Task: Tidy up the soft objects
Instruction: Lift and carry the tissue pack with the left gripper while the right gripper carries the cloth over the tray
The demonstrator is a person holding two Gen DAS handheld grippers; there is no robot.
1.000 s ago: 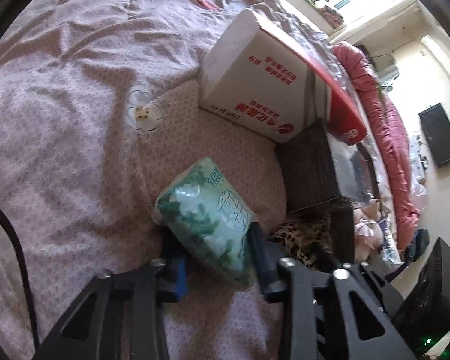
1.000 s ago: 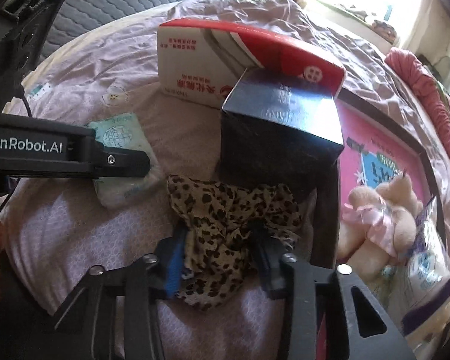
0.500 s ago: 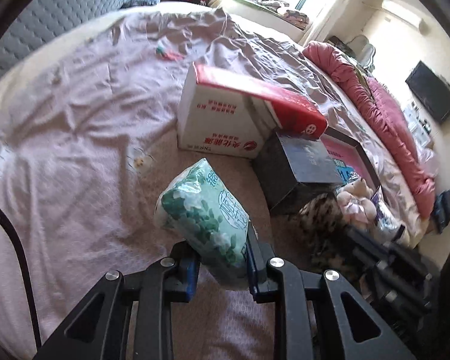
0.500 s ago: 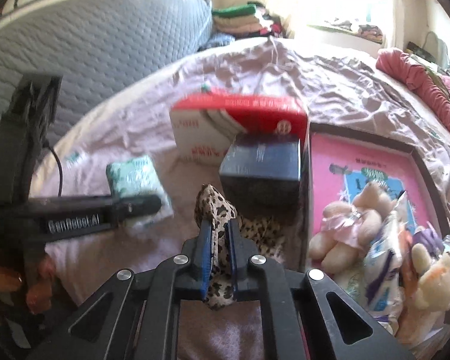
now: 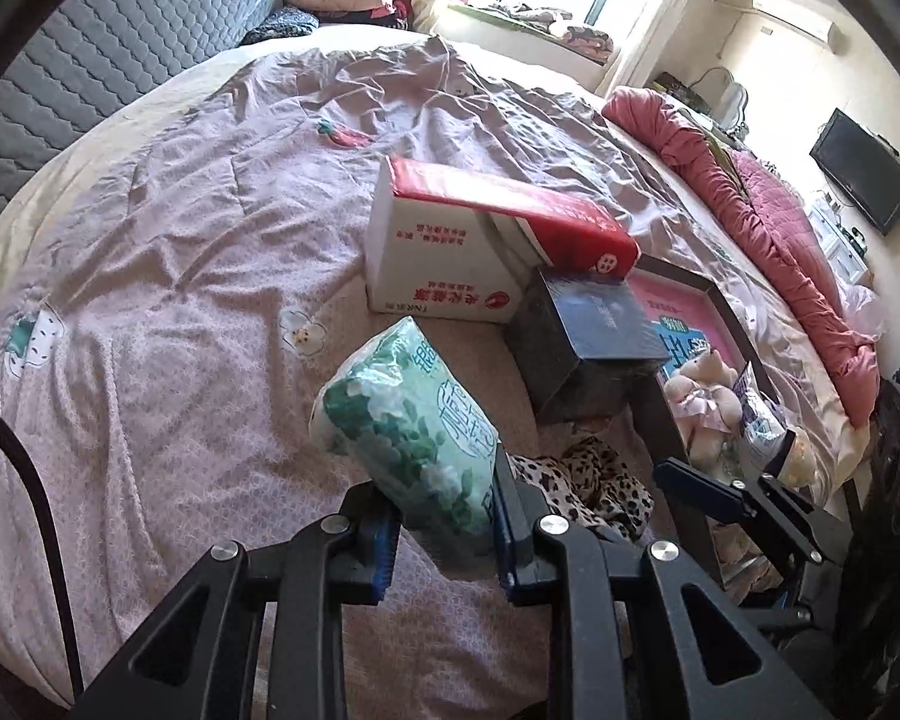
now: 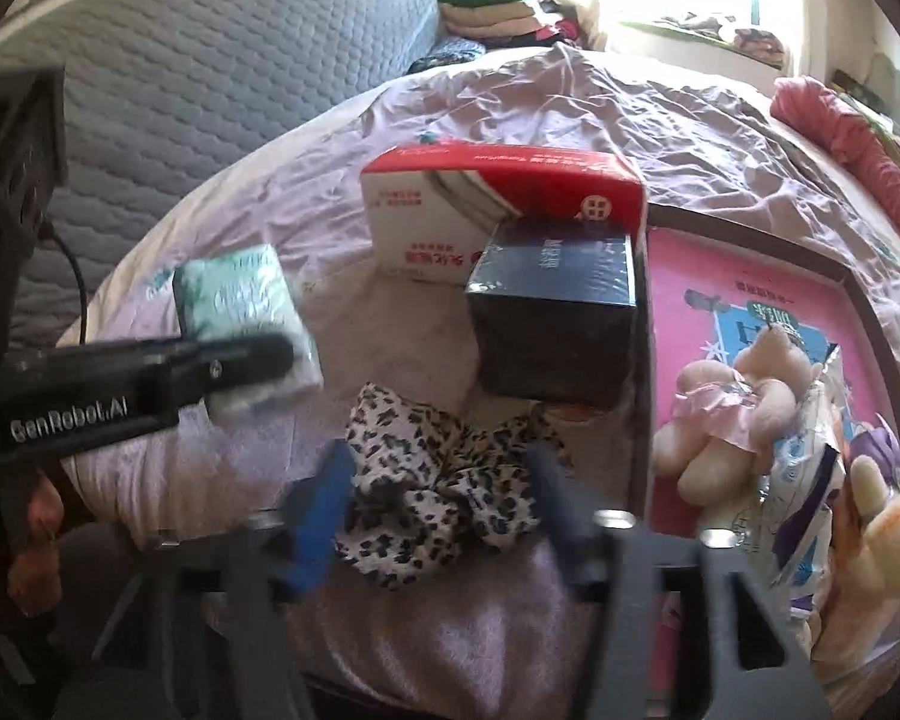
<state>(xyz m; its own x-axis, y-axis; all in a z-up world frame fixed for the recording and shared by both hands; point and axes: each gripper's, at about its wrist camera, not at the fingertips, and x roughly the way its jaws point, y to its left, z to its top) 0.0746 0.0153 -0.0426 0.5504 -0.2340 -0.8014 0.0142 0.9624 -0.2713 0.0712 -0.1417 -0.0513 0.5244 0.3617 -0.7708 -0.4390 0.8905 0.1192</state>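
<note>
The bed (image 5: 150, 300) fills both views, and everything lies on its lilac cover.

Two things differ from half a second ago. The left gripper (image 5: 444, 510) still pinches the tissue pack (image 5: 414, 420) at its lower end, but the pack now sits higher against the scene, in the lower middle of the left view and clear of the cover. That piece looks ready to carry. The right gripper (image 6: 438, 474) had its jaws pressed together on the leopard cloth (image 6: 426, 462) with the cloth raised. Now its jaws are spread and motion-blurred, and the cloth lies crumpled between them on the cover, low in the centre of the right view. I judge that grasp was let go or lost, so the cloth is not yet put away and needs gripping again.

Containers next:
- The tray (image 6: 708, 324), at the right of the right view, has a dark rim and pink floor. It holds plush bears (image 6: 732, 402) and a crinkled packet (image 6: 804, 480), with more plush at the frame edge. Its upper part is bare.
- The red-and-white carton (image 6: 450, 216) is above centre. One flap is ajar, and its inside is not visible.
- The dark box (image 6: 552, 330) is closed. It touches the carton and the tray rim.

The cloth lies just below this box.
</note>
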